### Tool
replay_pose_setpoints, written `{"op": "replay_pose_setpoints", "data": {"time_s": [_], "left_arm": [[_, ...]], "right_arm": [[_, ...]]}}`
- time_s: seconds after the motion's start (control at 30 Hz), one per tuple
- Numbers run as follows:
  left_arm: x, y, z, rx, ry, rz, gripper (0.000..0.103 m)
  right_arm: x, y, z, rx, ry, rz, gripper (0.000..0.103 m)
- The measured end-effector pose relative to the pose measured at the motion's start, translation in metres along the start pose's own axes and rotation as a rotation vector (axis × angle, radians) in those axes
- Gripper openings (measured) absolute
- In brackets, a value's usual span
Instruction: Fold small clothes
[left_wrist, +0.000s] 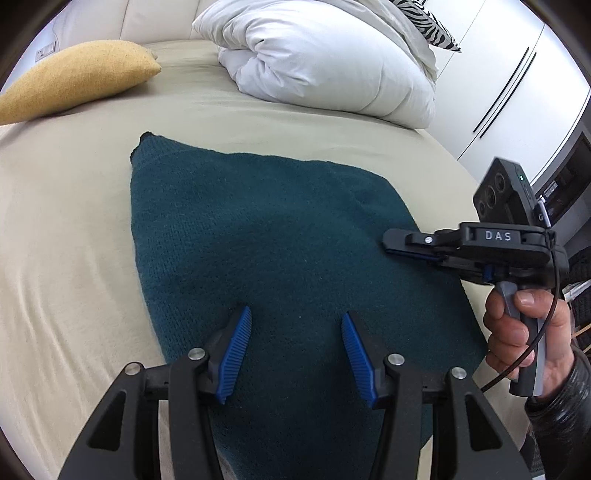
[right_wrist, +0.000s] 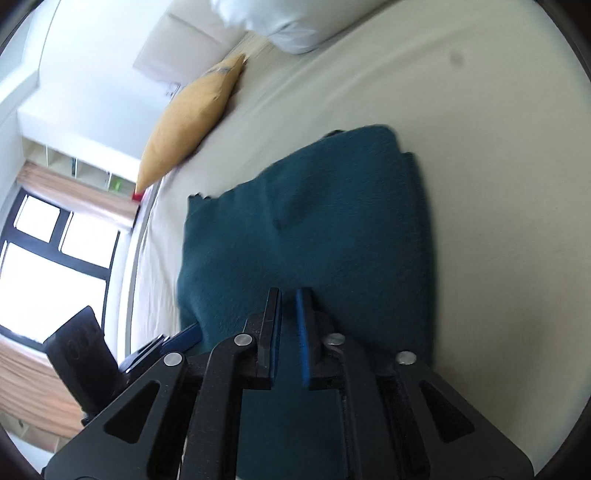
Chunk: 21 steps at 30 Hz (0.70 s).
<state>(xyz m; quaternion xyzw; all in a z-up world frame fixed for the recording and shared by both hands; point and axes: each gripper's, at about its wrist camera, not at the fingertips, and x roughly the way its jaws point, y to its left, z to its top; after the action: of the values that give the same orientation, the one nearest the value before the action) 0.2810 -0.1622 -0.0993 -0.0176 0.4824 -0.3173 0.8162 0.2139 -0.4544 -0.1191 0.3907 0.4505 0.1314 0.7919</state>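
**Teal knit partly folded on the bed, more folds to go**

Lying flat on the beige bed sheet: one teal knitted garment, toward the near edge of the bed and roughly midway across it. Already doubled over, judging by the layered edge and the stepped far corner seen from the right wrist view; sleeves not visible, presumably tucked inside, though not certain. Outline still a broad, uneven four-sided shape rather than a compact packet, with one small corner sticking out at the far left. So, by estimate, somewhere past the first fold, with at least one more fold and a final tidy-up left.

Left gripper: blue pads spread about half apart, poised over the near part of the garment, nothing between them. Right gripper: fingers pressed together, empty, no fabric pinched; seen in the left view over the garment's right-hand edge, held by a hand in a dark sleeve. Contact with the cloth not clear for either.

Containers: none in view, no basket, drawer or box for finished items. Only other things on the bed: a yellow cushion near the far left corner and a bundled white duvet along the far edge, both well apart from the garment.
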Motion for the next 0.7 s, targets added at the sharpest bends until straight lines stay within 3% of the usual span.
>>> {"op": "replay_pose_setpoints", "data": {"time_s": [0.1,0.17,0.3,0.4,0.5,0.63,0.7], "left_arm": [[0.001,0.000,0.000,-0.007,0.002,-0.005,0.054],[0.001,-0.001,-0.001,-0.007,-0.001,-0.002,0.054],[0.002,-0.002,-0.001,-0.005,0.006,0.006,0.054],[0.002,-0.001,0.000,-0.003,0.010,0.006,0.054],[0.003,-0.001,0.000,0.000,0.011,0.009,0.054],[0.004,0.000,0.000,0.002,0.008,0.009,0.054],[0.004,0.001,-0.001,-0.002,0.005,0.004,0.054]], "right_arm": [[-0.025,-0.005,0.001,0.005,-0.067,-0.061,0.007],[-0.034,0.003,0.006,0.000,-0.085,-0.057,0.012],[-0.013,0.036,0.026,-0.078,-0.045,-0.020,0.013],[0.027,0.046,0.039,-0.066,0.015,-0.019,0.033],[0.045,0.042,0.049,-0.069,-0.011,-0.018,0.031],[0.036,0.020,0.057,-0.049,-0.050,0.009,0.027],[0.013,0.007,0.056,-0.040,-0.119,-0.057,0.030]]}}
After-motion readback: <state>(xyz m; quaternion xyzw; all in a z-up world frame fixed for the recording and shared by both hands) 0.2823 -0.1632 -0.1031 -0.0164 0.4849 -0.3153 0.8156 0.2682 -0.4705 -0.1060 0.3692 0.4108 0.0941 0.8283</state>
